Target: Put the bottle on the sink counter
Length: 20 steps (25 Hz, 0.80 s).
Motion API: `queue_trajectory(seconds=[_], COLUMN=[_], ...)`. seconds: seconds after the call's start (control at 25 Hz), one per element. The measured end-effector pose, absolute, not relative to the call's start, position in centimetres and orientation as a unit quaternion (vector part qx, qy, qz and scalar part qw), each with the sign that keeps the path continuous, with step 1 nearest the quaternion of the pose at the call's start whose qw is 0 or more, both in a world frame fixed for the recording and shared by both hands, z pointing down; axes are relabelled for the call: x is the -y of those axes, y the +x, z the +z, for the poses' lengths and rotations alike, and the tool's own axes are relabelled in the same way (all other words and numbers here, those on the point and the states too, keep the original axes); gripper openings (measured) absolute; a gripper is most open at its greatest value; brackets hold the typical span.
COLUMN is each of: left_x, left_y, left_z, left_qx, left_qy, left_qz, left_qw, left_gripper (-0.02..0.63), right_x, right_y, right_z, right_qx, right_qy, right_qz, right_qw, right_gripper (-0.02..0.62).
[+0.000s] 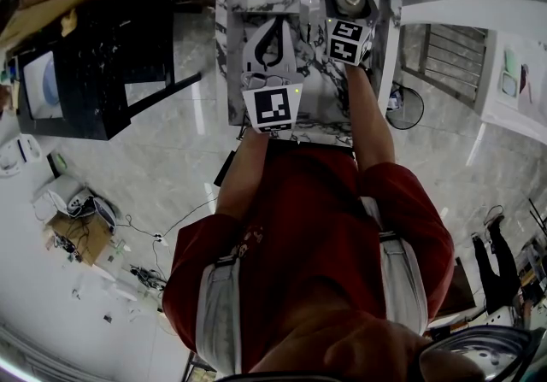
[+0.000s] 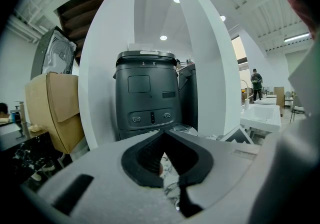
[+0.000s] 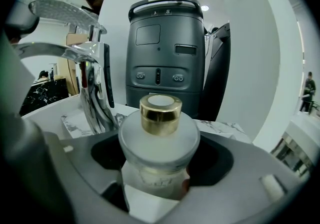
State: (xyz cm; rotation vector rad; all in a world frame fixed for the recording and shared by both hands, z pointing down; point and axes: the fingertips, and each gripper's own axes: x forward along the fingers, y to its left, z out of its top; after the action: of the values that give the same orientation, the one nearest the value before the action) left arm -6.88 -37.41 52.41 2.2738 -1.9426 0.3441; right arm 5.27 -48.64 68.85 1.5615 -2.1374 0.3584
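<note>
The bottle [image 3: 159, 133] is frosted white with a gold cap and stands upright between the jaws of my right gripper [image 3: 160, 163], which is shut on its body. In the head view the bottle [image 1: 350, 0] and right gripper [image 1: 349, 13] are over the far right corner of the marble sink counter [image 1: 325, 94], just right of the chrome faucet [image 1: 309, 0]. Whether the bottle's base touches the counter is hidden. My left gripper [image 1: 275, 26] hovers over the counter's middle, shut with nothing in it; its tips [image 2: 164, 140] meet, and marble shows below them.
The faucet [image 3: 92, 72] rises close to the bottle's left. A dark grey machine [image 3: 165, 52] stands beyond the counter. A black table [image 1: 94, 64] is at the left, a white rack [image 1: 444, 47] at the right. Cables and boxes lie on the floor [image 1: 85, 235].
</note>
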Motion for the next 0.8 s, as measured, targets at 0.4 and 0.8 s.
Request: queue_trajectory(seconds=[0.4, 0.8], left_x=[36.8, 35.9], left_y=[-7.2, -7.0], left_z=[52.0, 51.3], left_qx=[0.645, 0.644], left_qy=[0.753, 0.755], left_qz=[0.111, 0.108], left_qw=[0.062, 0.054], left_gripper=[-0.006, -0.006], right_x=[48.4, 47.6], right_y=[5.0, 5.2], right_z=[68.1, 66.9], right_qx=[0.783, 0.789], right_qy=[0.563, 0.556], right_qz=[0.133, 0.121], right_qw=[0.228, 0.231], right_gripper=[0.374, 0.387])
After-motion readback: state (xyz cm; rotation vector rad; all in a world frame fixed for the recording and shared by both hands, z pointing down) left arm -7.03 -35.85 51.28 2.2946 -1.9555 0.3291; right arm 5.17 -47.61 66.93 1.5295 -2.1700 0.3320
